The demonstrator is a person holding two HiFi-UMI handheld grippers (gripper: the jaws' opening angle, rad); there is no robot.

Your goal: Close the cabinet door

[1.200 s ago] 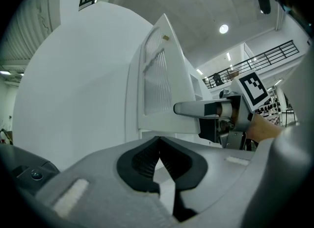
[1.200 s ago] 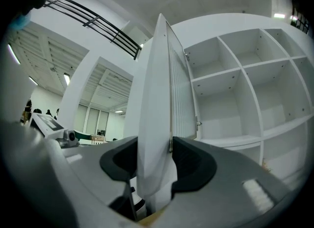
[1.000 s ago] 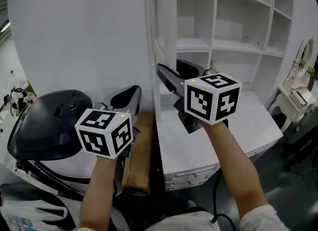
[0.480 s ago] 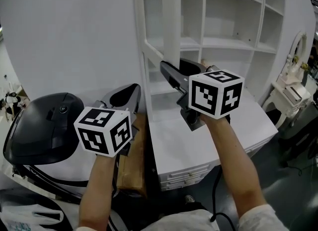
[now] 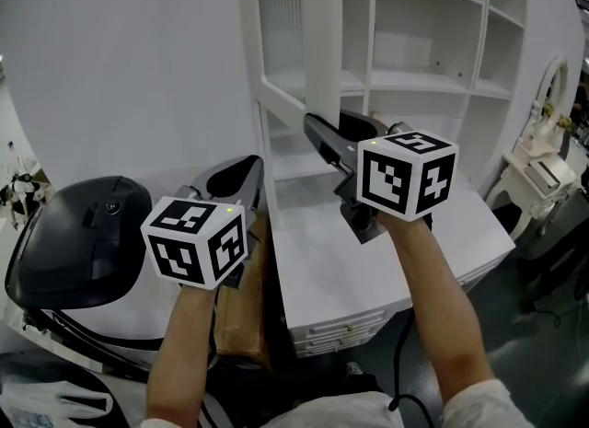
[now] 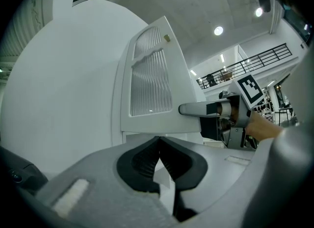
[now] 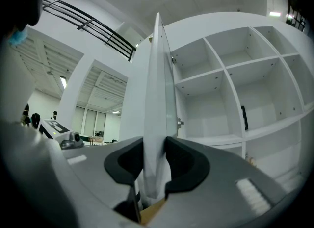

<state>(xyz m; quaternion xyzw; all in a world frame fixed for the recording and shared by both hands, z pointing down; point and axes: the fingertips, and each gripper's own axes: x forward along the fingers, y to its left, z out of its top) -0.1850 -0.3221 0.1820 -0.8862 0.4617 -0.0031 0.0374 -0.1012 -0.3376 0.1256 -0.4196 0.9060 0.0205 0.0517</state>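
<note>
In the head view both bare forearms come up from the bottom edge and reach forward, almost parallel, with the wrists straight. The right gripper (image 5: 315,128) is a little above the centre of the frame and points level at the cabinet door (image 5: 293,30). The door stands open at the upper middle, with its narrow edge turned to the person and a ribbed glass panel in its face. In the right gripper view this edge is upright between the two jaws. The jaws are closing on it, and the pads seem to touch both of its sides. The left gripper (image 5: 236,174) is lower and at the left of centre, just beside the door but apart from it. Its jaws are pressed together with nothing between them. The open shelves of the cabinet (image 5: 373,30) fill the upper right.
</note>
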